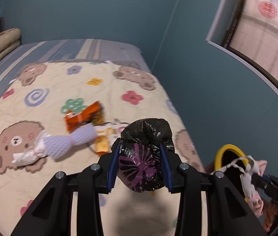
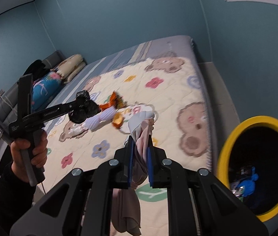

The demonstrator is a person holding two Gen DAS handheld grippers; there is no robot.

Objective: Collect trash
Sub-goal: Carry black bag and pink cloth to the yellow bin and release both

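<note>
- a wide bed (image 1: 107, 47) with a striped grey-blue sheet stands against the teal painted wall (image 1: 91, 9); a cream quilted blanket printed with brown bears and coloured flowers (image 1: 119, 90) covers most of it.
- two stacked cream pillows (image 2: 73, 66) and a blue floral bolster (image 2: 44, 88) lie at the head end of the bed.
- a round bin with a yellow rim and a dark inside (image 2: 257, 167) sits off the bed's side edge, low at the right in the right wrist view; something blue lies deep in it.
- a frosted window with a dark frame (image 1: 262, 37) is set in the wall at the upper right of the left wrist view.
- the left gripper (image 1: 140, 167), held in a person's hand (image 2: 29, 153) with a dark sleeve, is clamped on a crumpled black plastic bag with a purple patch (image 1: 144, 157); the blue pads press it from both sides and it is held clear of the blanket.
- the right gripper (image 2: 141, 159) is clenched tight on a bundle of pale pink and white cloth-like scrap (image 2: 142, 137), which hangs down below the jaws, near the bin.
- on the blanket, close together: a white-lilac foam net sleeve (image 1: 70, 141) touching a crumpled white tissue (image 1: 27, 155), an orange foil snack wrapper (image 1: 84, 116) beside them, and a small orange-gold wrapper (image 1: 101, 143) just by the net.
</note>
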